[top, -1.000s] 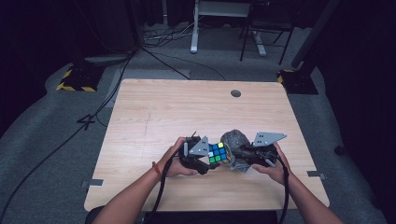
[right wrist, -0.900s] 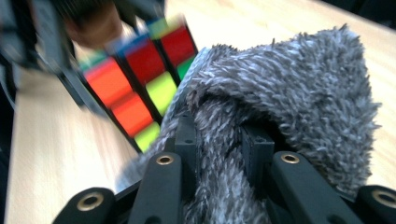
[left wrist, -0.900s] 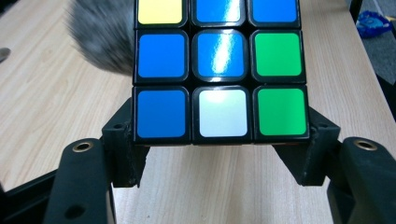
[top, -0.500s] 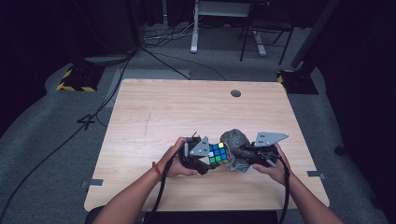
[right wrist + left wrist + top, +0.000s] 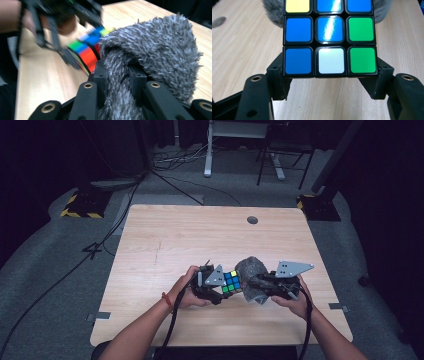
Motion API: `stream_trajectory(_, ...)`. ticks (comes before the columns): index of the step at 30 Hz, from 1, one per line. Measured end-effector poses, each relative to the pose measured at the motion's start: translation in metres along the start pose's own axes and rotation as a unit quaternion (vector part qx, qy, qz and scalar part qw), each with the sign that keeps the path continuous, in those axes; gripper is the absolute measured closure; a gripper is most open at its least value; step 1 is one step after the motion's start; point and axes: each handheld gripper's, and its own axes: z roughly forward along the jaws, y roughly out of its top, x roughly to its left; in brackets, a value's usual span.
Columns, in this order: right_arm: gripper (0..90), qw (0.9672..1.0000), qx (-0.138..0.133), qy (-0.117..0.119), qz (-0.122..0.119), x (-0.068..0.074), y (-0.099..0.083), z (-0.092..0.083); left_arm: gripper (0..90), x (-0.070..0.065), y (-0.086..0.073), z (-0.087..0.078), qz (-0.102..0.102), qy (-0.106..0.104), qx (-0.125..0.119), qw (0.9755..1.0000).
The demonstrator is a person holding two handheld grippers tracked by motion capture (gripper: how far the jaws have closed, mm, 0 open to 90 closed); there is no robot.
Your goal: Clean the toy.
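A colour-tiled puzzle cube (image 5: 233, 279) is held just above the wooden table (image 5: 200, 235) near its front edge. My left gripper (image 5: 225, 287) is shut on it. In the left gripper view the jaws (image 5: 329, 80) clamp the cube's (image 5: 329, 32) lower edge on both sides. A grey fluffy cloth (image 5: 252, 270) is bunched against the cube's right side, with my right gripper (image 5: 254, 285) shut on it. The right gripper view has a fold of cloth (image 5: 160, 45) pinched between the jaws (image 5: 117, 75), and the blurred cube (image 5: 87, 50) just beyond it.
A round cable hole (image 5: 252, 220) sits in the far part of the tabletop. Beyond the table stand a white desk leg (image 5: 207, 150), chair legs (image 5: 280, 165) and floor cables (image 5: 165, 175). A yellow-black striped base (image 5: 80, 207) lies on the floor at the left.
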Motion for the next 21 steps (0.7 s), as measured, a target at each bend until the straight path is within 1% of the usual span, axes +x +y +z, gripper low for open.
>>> stream_trajectory(1, 73.5, 1.0000, -0.004, 0.008, -0.002, 0.003, 0.002, 0.001, 33.7, -0.003, 0.001, 0.003, 0.001, -0.001, 0.007, 1.0000)
stream_trajectory(3, 73.2, 0.9999, 0.001, 0.008, -0.014, 0.008, 0.004, 0.005, 33.6, -0.006, 0.002, 0.008, 0.007, 0.003, 0.019, 0.9998)
stream_trajectory(4, 73.2, 0.9998, 0.001, 0.008, -0.016, 0.009, 0.005, 0.007, 33.6, -0.006, 0.001, 0.009, 0.006, -0.001, 0.024, 0.9997)
stream_trajectory(7, 73.1, 0.9996, -0.013, 0.022, -0.015, 0.010, 0.007, 0.007, 33.6, -0.007, 0.002, 0.012, 0.007, 0.004, 0.037, 0.9993)
stream_trajectory(8, 73.1, 0.9994, -0.016, 0.026, -0.017, 0.011, 0.008, 0.008, 33.6, -0.007, 0.002, 0.013, 0.009, 0.004, 0.038, 0.9992)
stream_trajectory(9, 73.1, 0.9991, -0.015, 0.032, -0.022, 0.013, 0.009, 0.009, 33.6, -0.007, 0.002, 0.014, 0.006, 0.000, 0.038, 0.9993)
stream_trajectory(11, 73.0, 0.9987, -0.010, 0.039, -0.031, 0.017, 0.010, 0.012, 33.6, -0.009, 0.003, 0.017, 0.007, 0.004, 0.044, 0.9990)
stream_trajectory(12, 73.0, 0.9985, -0.005, 0.043, -0.034, 0.019, 0.011, 0.015, 33.7, -0.010, 0.003, 0.017, 0.005, 0.000, 0.042, 0.9991)
stream_trajectory(13, 72.8, 0.9983, 0.002, 0.045, -0.036, 0.021, 0.011, 0.018, 33.7, -0.010, 0.003, 0.017, 0.007, -0.001, 0.044, 0.9990)
stream_trajectory(14, 72.6, 0.9982, 0.008, 0.047, -0.037, 0.022, 0.010, 0.020, 33.7, -0.010, 0.004, 0.017, 0.012, 0.006, 0.049, 0.9987)
stream_trajectory(15, 72.5, 0.9977, 0.012, 0.054, -0.038, 0.023, 0.010, 0.022, 33.7, -0.010, 0.003, 0.017, 0.010, 0.004, 0.049, 0.9987)
stream_trajectory(17, 72.5, 0.9972, 0.015, 0.061, -0.040, 0.024, 0.010, 0.024, 33.7, -0.009, 0.003, 0.016, 0.007, 0.005, 0.046, 0.9989)
stream_trajectory(18, 72.6, 0.9968, 0.012, 0.069, -0.038, 0.024, 0.010, 0.024, 33.7, -0.008, 0.003, 0.015, 0.005, 0.006, 0.045, 0.9990)
stream_trajectory(19, 72.6, 0.9969, 0.014, 0.066, -0.042, 0.025, 0.010, 0.024, 33.7, -0.007, 0.002, 0.014, 0.003, 0.004, 0.039, 0.9992)
stream_trajectory(20, 72.7, 0.9973, 0.019, 0.053, -0.047, 0.025, 0.010, 0.023, 33.7, -0.007, 0.002, 0.013, 0.004, 0.006, 0.037, 0.9993)
stream_trajectory(21, 72.8, 0.9977, 0.020, 0.046, -0.046, 0.024, 0.010, 0.022, 33.7, -0.007, 0.002, 0.012, 0.002, 0.006, 0.034, 0.9994)
